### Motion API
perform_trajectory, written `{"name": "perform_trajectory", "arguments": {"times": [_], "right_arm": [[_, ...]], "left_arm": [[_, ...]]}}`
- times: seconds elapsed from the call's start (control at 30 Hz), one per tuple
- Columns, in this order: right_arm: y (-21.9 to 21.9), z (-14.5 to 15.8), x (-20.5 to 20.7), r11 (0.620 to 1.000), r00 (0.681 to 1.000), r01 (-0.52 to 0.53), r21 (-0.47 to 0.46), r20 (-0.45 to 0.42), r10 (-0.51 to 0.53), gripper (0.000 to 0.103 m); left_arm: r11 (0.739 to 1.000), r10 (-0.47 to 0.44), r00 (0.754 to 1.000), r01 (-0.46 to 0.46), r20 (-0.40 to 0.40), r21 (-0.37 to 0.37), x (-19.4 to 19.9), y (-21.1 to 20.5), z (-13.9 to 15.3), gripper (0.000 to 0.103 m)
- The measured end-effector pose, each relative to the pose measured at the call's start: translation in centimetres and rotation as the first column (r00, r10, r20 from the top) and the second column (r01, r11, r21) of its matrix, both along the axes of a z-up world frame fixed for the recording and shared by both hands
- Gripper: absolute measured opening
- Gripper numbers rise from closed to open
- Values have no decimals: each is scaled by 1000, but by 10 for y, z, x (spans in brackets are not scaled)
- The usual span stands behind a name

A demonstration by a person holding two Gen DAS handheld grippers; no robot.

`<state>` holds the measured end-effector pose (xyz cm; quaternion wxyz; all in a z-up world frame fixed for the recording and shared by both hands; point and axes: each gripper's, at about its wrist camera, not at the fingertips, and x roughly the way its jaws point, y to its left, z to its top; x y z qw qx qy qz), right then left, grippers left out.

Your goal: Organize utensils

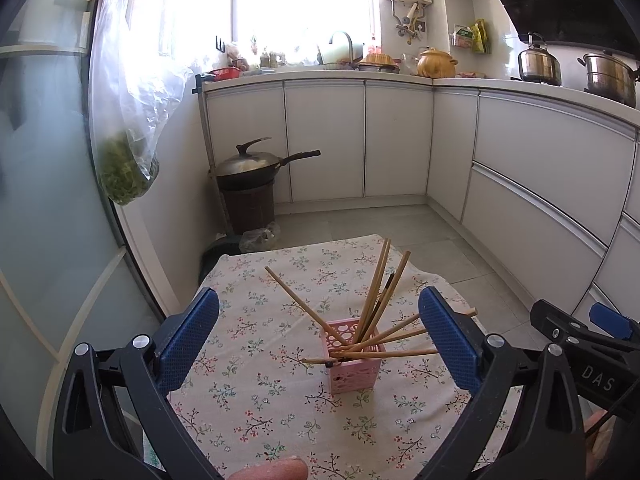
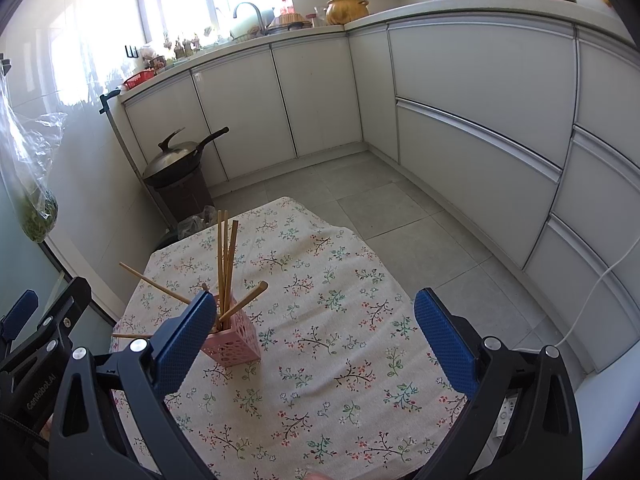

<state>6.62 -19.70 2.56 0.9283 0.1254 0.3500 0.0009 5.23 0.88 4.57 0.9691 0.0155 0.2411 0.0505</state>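
The desk (image 1: 256, 408) under its floral cloth (image 2: 340, 360) carries a pink holder (image 1: 352, 364) near its middle, with wooden chopsticks (image 1: 376, 292) fanned out of it. The left tool (image 1: 319, 340) and right tool (image 2: 310, 344) both gape wide, gripping nothing.

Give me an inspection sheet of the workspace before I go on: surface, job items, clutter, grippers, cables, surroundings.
Surface: small table under a floral cloth, flat, a few wrinkles.
Job's things: pink holder upright on the cloth; wooden chopsticks in it, splayed in several directions, one lying across the rim.
Clutter: nothing seen on the cloth besides the holder.
Grippers: left gripper open, jaws either side of the holder and not touching it; right gripper open, empty, the holder by its left finger.
Cables: white cable along the drawers to the floor.
Surroundings: wok on a basket on the floor, bag of greens hanging, pots on the counter.
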Motion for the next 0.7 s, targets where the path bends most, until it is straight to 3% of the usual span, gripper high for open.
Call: {"name": "perform_trajectory", "arguments": {"times": [0.7], "right_arm": [[1, -4, -1, 1000, 1000, 0, 2, -5, 0, 97]], "left_arm": [[1000, 0, 1000, 0, -15, 2, 2, 0, -2, 96]]}}
